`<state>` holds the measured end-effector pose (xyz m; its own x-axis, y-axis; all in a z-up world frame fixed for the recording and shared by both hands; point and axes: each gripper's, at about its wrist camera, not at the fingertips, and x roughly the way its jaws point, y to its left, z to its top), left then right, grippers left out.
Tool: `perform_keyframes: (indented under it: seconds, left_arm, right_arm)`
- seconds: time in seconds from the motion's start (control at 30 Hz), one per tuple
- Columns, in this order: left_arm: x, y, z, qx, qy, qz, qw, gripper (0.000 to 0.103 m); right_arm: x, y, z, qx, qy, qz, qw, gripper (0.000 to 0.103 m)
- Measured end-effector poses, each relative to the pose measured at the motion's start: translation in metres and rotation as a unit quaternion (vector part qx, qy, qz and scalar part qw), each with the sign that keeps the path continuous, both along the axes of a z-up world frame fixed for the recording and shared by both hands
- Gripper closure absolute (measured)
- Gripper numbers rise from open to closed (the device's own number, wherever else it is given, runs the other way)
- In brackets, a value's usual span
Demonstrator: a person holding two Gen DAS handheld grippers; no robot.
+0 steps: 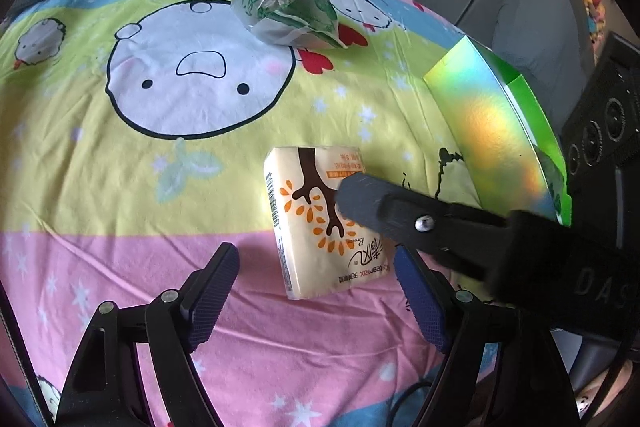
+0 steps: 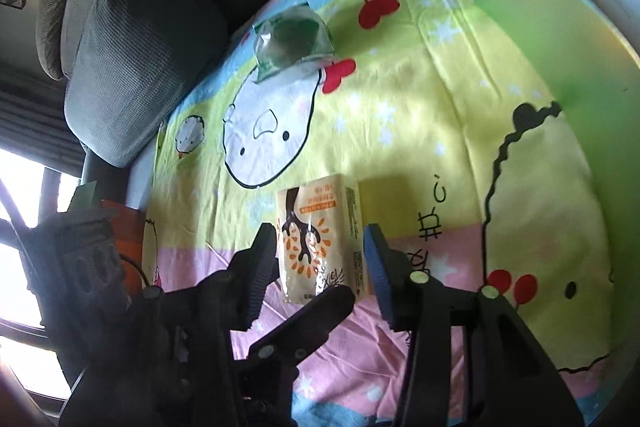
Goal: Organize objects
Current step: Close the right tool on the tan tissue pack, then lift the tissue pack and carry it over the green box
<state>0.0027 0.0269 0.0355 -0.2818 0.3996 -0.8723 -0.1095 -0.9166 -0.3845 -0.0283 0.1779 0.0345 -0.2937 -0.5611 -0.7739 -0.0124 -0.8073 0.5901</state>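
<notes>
Your right wrist view is showing a grey cushion [image 2: 132, 59] and a bright window at the left, which the left view is missing. The cartoon-print sheet [image 1: 120, 167] is covering the surface, with the shiny green box [image 1: 500, 131] standing at its right edge. The green plastic bag [image 1: 284, 11] is lying at the far side. The tissue pack [image 2: 320, 247] is lying between your right tongs [image 2: 320, 263], gaps showing at both pads. Your left tongs [image 1: 316, 291] are standing wide, empty, just beside the pack.
</notes>
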Motion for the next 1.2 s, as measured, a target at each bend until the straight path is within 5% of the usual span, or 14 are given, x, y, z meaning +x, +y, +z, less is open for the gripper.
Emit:
perform_keyframes:
  seconds: [0.2, 0.5, 0.8, 1.2]
  left_arm:
    - [0.001, 0.001, 0.000, 0.013, 0.005, -0.010, 0.9999, 0.048]
    - [0.006, 0.002, 0.010, 0.002, 0.026, -0.009, 0.9996, 0.052]
    - [0.022, 0.014, 0.055, -0.001, 0.134, -0.015, 0.9909, 0.052]
    - [0.050, 0.050, 0.117, 0.006, 0.263, -0.029, 0.9643, 0.052]
  right_arm:
    - [-0.005, -0.009, -0.012, 0.011, -0.016, 0.010, 1.000, 0.057]
    - [-0.003, -0.009, -0.008, 0.012, 0.000, 0.016, 1.000, 0.057]
    - [0.014, 0.000, 0.041, 0.005, 0.086, 0.011, 0.996, 0.057]
    - [0.047, 0.032, 0.106, 0.020, 0.201, -0.017, 0.979, 0.057]
